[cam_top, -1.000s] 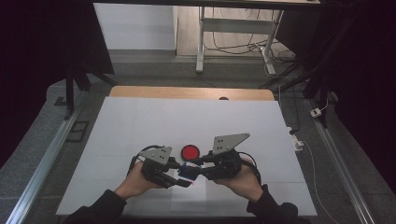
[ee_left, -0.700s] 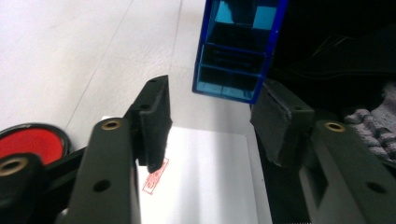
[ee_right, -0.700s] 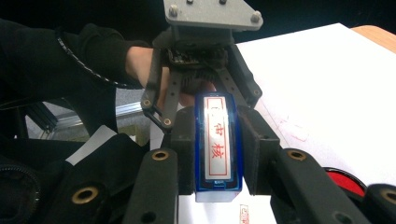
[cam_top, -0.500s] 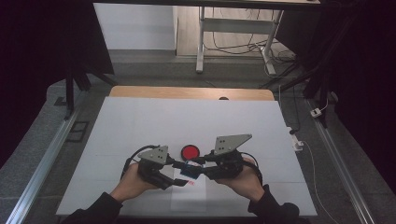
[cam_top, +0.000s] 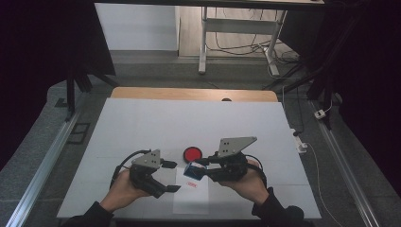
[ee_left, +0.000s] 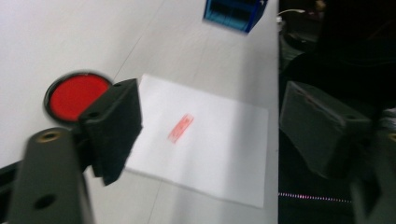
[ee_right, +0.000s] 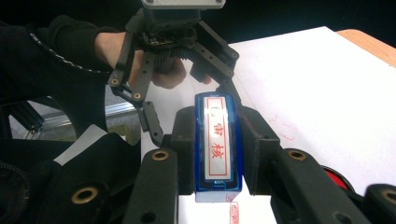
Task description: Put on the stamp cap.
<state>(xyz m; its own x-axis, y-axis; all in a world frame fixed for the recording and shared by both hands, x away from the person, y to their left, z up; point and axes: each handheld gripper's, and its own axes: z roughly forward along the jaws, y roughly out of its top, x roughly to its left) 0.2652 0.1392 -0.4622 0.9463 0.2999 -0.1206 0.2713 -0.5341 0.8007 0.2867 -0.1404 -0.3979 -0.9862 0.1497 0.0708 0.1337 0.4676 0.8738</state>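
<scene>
**Blue stamp clamped at right, left jaws parting empty**

Hovering at the left over the white tabletop point(cam_top: 142, 123): left gripper point(cam_top: 171, 176), jaws just widening, nothing between them. Lying just right of it: white paper sheet point(cam_top: 191, 196) bearing a small red stamp mark point(cam_top: 192, 185). Sitting beyond the sheet: round red ink pad in a black rim point(cam_top: 192, 153). Gripping firmly farther right: right gripper point(cam_top: 201, 166), squeezing the blue rectangular plastic stamp point(cam_top: 193, 170) above the sheet, red characters on its label.

White table top point(cam_top: 142, 127), wooden edge point(cam_top: 142, 93), metal rails point(cam_top: 47, 161), floor cables point(cam_top: 236, 47)
</scene>
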